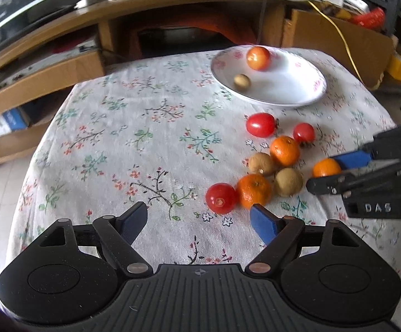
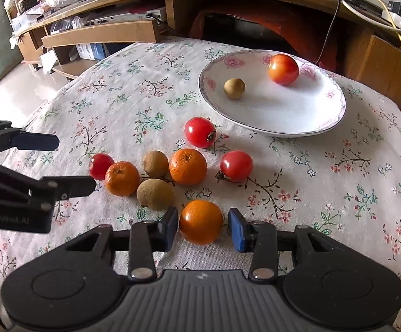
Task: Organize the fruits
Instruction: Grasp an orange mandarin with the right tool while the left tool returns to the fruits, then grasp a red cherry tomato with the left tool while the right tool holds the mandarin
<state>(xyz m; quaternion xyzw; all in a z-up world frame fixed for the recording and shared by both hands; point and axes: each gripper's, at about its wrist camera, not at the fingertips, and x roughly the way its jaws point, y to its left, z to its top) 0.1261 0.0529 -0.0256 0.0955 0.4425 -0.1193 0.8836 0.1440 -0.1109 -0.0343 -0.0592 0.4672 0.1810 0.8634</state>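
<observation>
Orange [image 2: 201,222] sits between the right gripper's [image 2: 203,225] narrowed jaws, pads not quite touching. Left gripper [image 1: 199,218] tilts down over the tabletop [image 1: 134,149], jaws wide and empty.

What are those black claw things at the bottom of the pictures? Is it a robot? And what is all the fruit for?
It is not a robot. A person holds a hand-held gripper in each hand, like big tongs with two blue pads, and each one has a small camera looking along its fingers. So one picture is taken from the left hand-held gripper and the other from the right hand-held gripper.

On the flowered tablecloth lies a bunch of fruit: red tomatoes, oranges and small brown fruits. A white plate at the back already holds one tomato and one brown fruit.

The left one is wide open and holds nothing. The right one has an orange sitting between its pads. One pad looks to be against it, the other shows a small gap, so it is not gripped yet.
</observation>
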